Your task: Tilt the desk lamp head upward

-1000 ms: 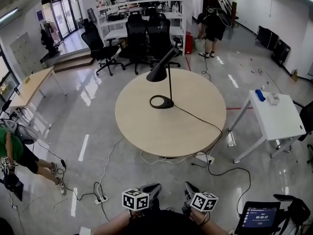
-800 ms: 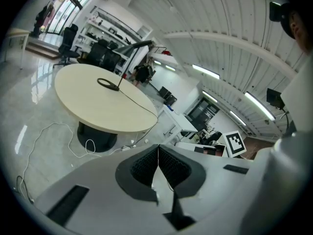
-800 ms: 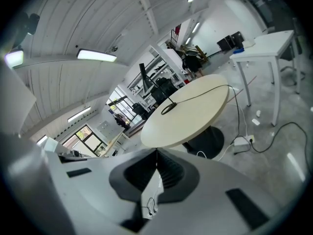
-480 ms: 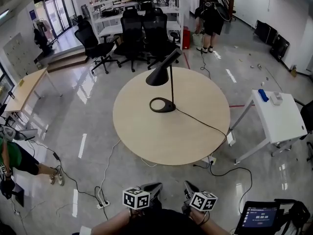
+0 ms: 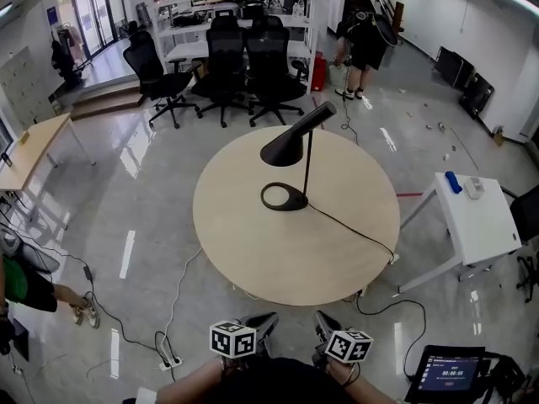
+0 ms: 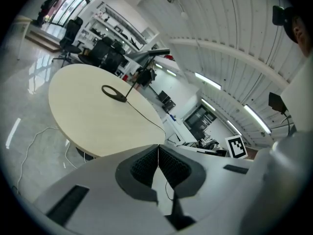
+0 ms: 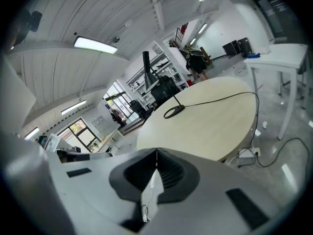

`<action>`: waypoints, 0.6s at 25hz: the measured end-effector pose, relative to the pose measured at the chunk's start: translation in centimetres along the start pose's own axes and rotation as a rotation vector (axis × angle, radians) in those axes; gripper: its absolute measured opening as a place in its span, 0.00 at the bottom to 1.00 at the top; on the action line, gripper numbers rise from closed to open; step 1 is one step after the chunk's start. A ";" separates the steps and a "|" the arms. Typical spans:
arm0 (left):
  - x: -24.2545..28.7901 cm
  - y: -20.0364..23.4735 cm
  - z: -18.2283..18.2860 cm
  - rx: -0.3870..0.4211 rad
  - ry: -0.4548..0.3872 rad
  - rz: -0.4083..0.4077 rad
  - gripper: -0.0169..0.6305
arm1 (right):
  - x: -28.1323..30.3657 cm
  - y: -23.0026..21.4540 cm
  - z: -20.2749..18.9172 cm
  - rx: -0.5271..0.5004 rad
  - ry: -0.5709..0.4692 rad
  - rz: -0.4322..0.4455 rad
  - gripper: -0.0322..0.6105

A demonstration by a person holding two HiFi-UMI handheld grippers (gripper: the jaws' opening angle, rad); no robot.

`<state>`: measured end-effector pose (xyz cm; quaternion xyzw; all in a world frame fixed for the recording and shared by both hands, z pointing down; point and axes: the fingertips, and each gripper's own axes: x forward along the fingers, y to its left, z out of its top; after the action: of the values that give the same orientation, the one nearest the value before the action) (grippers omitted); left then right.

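Round pale wooden table (image 5: 295, 251) on grey floor (image 5: 126, 192), black office chairs (image 5: 226, 57) behind it; black desk lamp (image 5: 285, 150) stands near table ctr. Left gripper (image 5: 266, 320) & right gripper (image 5: 325, 320), jaws together, empty, short of table.

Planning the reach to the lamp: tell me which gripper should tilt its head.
Left, narrowly. The lamp head hangs left of its pole, on the left gripper's side; the right gripper is equally shut and far back.
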<state>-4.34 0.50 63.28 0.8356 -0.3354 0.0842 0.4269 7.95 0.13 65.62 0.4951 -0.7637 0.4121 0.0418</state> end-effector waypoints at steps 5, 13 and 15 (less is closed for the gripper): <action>0.5 2.0 1.5 -0.039 0.002 -0.031 0.03 | 1.7 0.8 0.8 -0.024 0.008 -0.027 0.06; 3.0 3.2 2.9 -0.084 0.039 -0.068 0.03 | 2.8 -0.6 2.8 -0.016 0.009 -0.078 0.06; 3.8 3.3 3.4 -0.081 0.047 -0.072 0.03 | 3.4 -1.1 3.4 -0.007 0.013 -0.077 0.06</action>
<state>-4.03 -5.36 64.92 0.8269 -0.2981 0.0745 0.4710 8.28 -4.79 65.67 0.5212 -0.7453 0.4108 0.0645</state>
